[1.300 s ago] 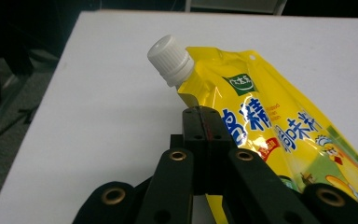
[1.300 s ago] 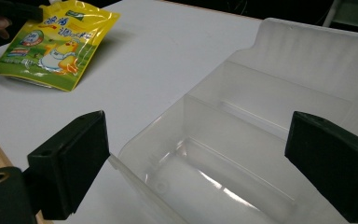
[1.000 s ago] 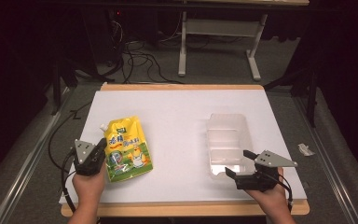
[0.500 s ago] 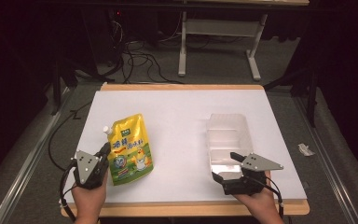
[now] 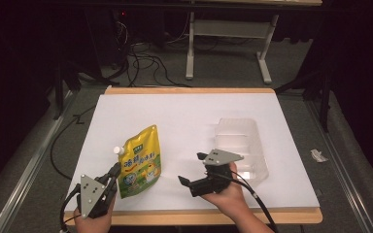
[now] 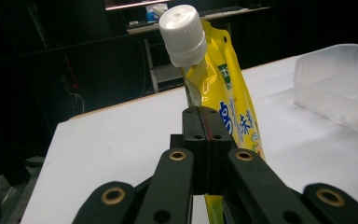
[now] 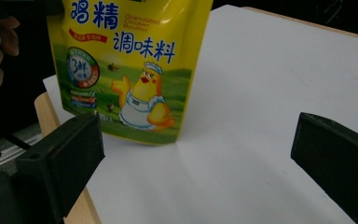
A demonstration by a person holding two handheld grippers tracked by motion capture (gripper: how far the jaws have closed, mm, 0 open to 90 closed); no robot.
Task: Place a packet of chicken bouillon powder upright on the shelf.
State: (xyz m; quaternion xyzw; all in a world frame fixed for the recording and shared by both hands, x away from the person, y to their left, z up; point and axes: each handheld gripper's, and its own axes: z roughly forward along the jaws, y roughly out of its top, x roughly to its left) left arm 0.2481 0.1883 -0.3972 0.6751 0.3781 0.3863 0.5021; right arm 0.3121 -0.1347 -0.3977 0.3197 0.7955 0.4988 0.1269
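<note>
A yellow seasoning pouch [image 5: 140, 162] with a white screw cap [image 5: 118, 151] lies on the white table top [image 5: 189, 121], front left. My left gripper [image 5: 112, 174] sits at the pouch's near left edge. In the left gripper view its jaws [image 6: 206, 126] are shut on the edge of the pouch [image 6: 235, 116], below the cap [image 6: 182, 32]. My right gripper [image 5: 192, 169] hovers just right of the pouch, jaws wide open and pointing left. In the right gripper view the gripper [image 7: 198, 140] has nothing between its fingers and faces the pouch's [image 7: 126, 65] printed front.
A clear plastic container [image 5: 243, 145] rests on the table's right half, just behind my right hand. The wooden front edge [image 5: 175, 218] of the table runs under both hands. Cables and a desk frame [image 5: 223, 43] stand on the floor beyond the table.
My right gripper has swung left from the container's front corner to the pouch. My left gripper has slid down to the pouch's near edge, and the pouch has shifted slightly.
</note>
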